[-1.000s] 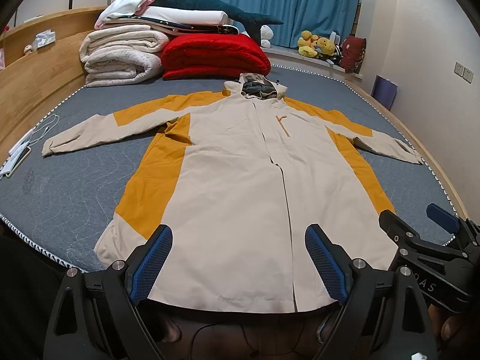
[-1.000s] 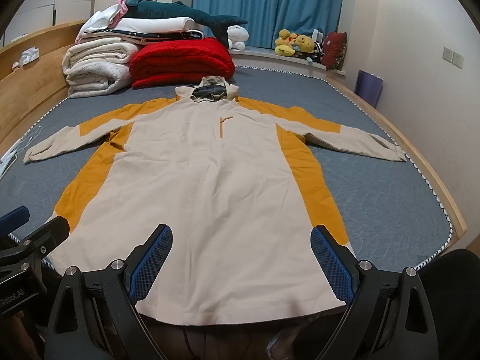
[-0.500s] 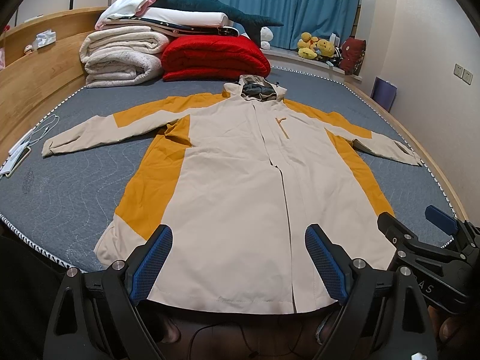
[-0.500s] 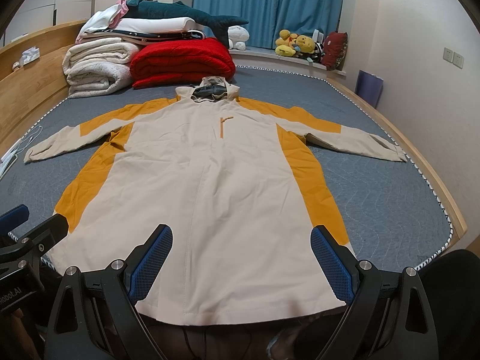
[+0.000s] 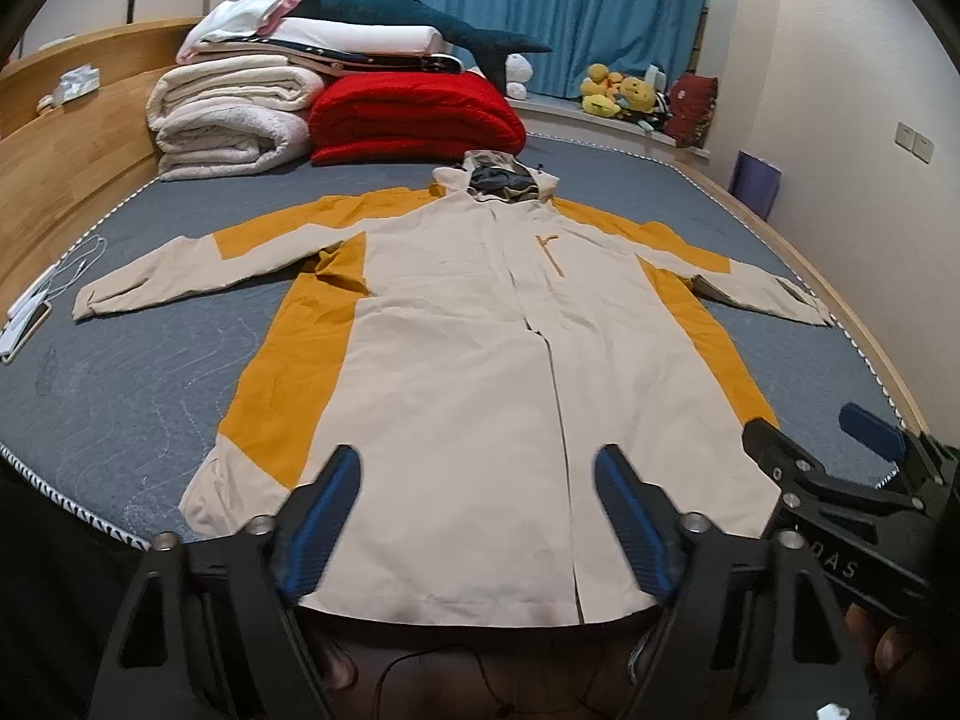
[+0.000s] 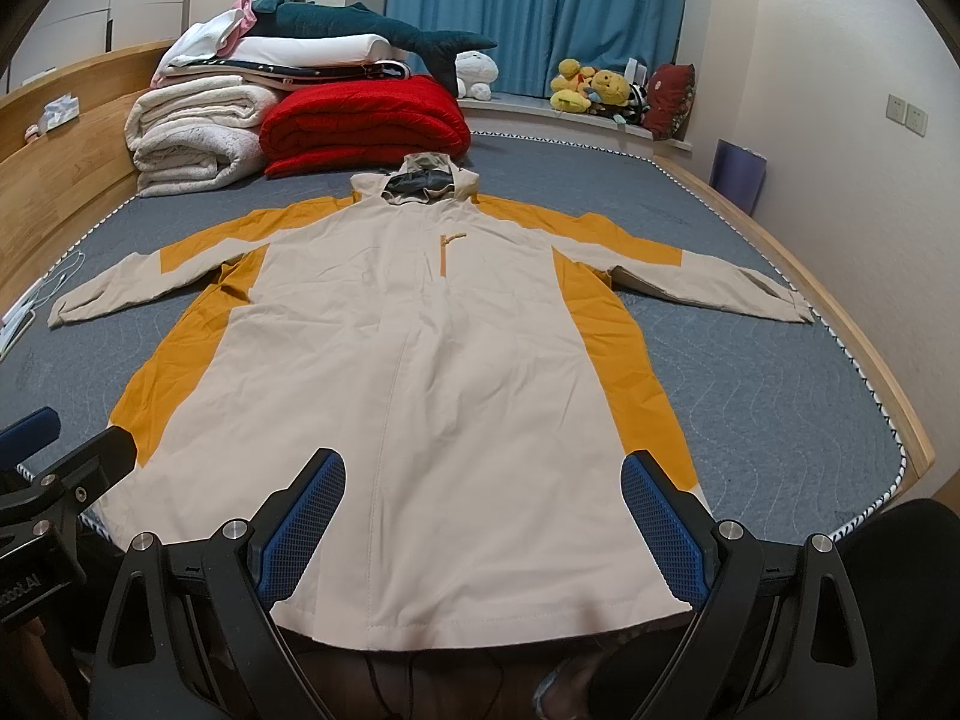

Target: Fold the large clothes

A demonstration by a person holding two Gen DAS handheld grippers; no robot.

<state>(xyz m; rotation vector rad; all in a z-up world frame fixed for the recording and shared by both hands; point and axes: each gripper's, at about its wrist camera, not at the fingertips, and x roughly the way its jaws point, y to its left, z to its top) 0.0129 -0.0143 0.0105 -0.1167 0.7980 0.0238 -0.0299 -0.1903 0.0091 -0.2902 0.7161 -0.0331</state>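
Note:
A long beige and orange hooded jacket (image 5: 480, 348) (image 6: 444, 360) lies flat and front up on the grey mattress (image 5: 120, 372), with both sleeves spread out to the sides. My left gripper (image 5: 475, 462) hovers over the jacket's hem; its jaws are closing with only air between the blue pads, clear of the cloth. My right gripper (image 6: 483, 462) hangs open over the hem a little further right, also holding nothing. Each gripper shows at the edge of the other's view: the right gripper (image 5: 840, 480), the left gripper (image 6: 60, 468).
Folded white blankets (image 5: 228, 120), a red quilt (image 5: 414, 114) and a blue shark plush (image 6: 372, 24) are piled at the head of the bed. Plush toys (image 5: 618, 90) sit by the blue curtain. A phone and cable (image 5: 36, 306) lie at the left edge. A wooden frame (image 6: 840, 312) rims the mattress.
The left gripper's jaws have drawn closer together. The jacket and the right gripper have stayed as they were.

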